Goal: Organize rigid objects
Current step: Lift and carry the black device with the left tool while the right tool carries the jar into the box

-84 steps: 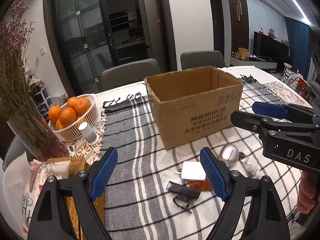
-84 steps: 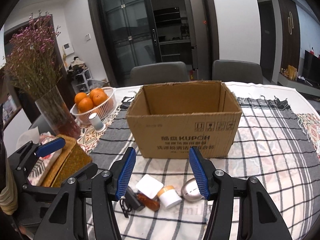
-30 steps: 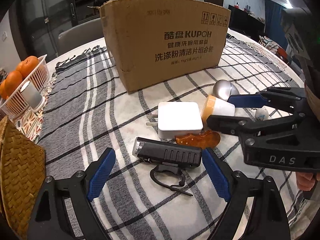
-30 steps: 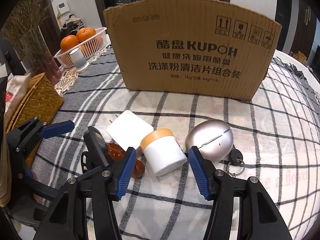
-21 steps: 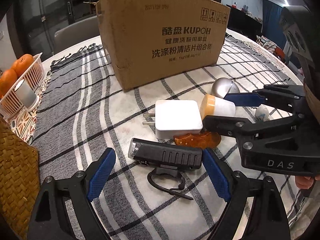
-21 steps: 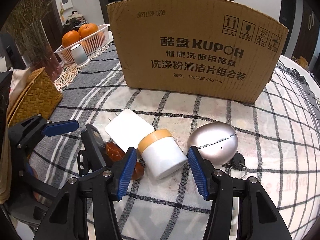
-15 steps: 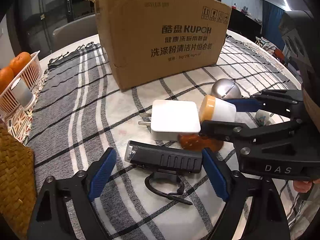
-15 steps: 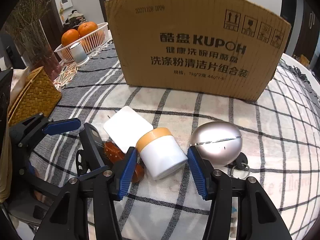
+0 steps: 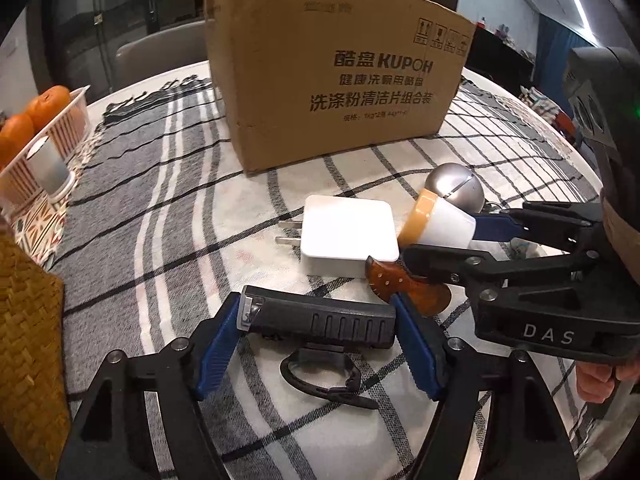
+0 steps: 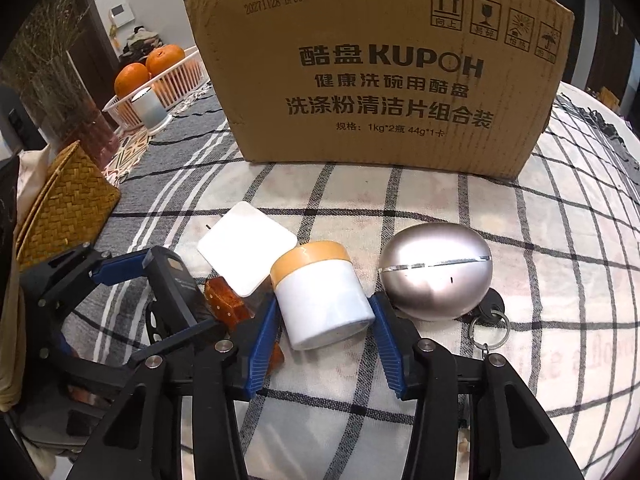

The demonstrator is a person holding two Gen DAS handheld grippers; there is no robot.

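Left wrist view: left gripper [image 9: 320, 328], jaws just closing, clamps the black light [image 9: 320, 318] on the cloth; right gripper [image 10: 324, 328], also closing, grips the white jar [image 10: 324, 304]. Grasping step; next, lift both into the cardboard box [image 10: 376, 80]

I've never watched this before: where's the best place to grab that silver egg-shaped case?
Across its narrower middle, pads on the two curved flanks near the seam. The silver egg-shaped case lies on its side; come from above and the near side, since the white jar crowds its left and the key ring its front.
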